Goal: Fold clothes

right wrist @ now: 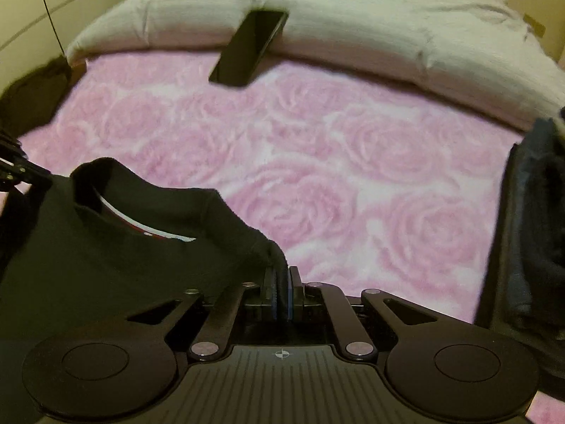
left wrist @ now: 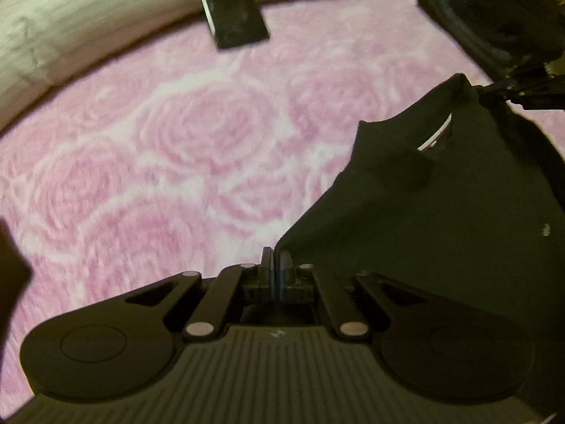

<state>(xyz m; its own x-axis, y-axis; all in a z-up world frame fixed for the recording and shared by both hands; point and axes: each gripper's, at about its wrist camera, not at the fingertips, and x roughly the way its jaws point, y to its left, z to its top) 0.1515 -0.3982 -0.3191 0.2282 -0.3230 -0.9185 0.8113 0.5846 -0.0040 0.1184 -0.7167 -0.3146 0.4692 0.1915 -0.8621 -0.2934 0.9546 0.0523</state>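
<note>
A black T-shirt (left wrist: 441, 219) with a white and red neck label hangs between my two grippers above a pink rose-patterned blanket (left wrist: 176, 141). My left gripper (left wrist: 276, 265) is shut on one shoulder corner of the shirt. My right gripper (right wrist: 281, 282) is shut on the other shoulder corner of the same shirt (right wrist: 106, 247). The right gripper also shows in the left wrist view (left wrist: 508, 88) at the shirt's far corner. The left gripper shows in the right wrist view (right wrist: 21, 173) at the left edge. The shirt's lower part is out of view.
A black phone (left wrist: 231, 3) lies at the far edge of the blanket; it also shows in the right wrist view (right wrist: 249, 47). A white duvet (right wrist: 353, 10) lies behind it. A dark stack of folded clothes (right wrist: 529, 229) sits at the right.
</note>
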